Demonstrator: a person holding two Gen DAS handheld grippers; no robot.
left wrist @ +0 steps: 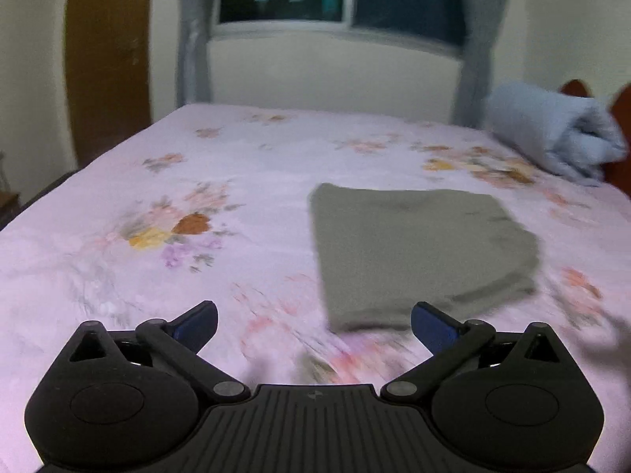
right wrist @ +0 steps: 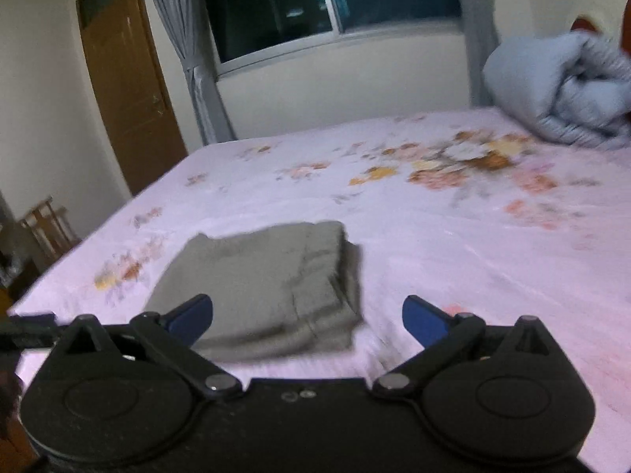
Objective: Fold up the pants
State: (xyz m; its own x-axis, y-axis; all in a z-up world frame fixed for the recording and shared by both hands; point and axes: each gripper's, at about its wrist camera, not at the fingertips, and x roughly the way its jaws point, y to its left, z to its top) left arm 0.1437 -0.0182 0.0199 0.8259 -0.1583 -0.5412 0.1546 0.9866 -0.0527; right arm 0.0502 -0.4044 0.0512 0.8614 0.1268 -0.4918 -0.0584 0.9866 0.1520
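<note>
The olive-grey pants (left wrist: 418, 252) lie folded into a compact rectangle on the pink floral bed sheet (left wrist: 205, 181). My left gripper (left wrist: 314, 317) is open and empty, held above the sheet just short of the pants' near left corner. In the right wrist view the folded pants (right wrist: 268, 287) lie ahead and to the left. My right gripper (right wrist: 307, 311) is open and empty, above the pants' near right edge. Neither gripper touches the cloth.
A rolled light-blue quilt (right wrist: 560, 86) sits at the far right of the bed by the headboard. A window with grey curtains (right wrist: 189, 59) and a brown door (right wrist: 126, 79) stand behind the bed. A wooden rack (right wrist: 47, 224) stands on the left floor.
</note>
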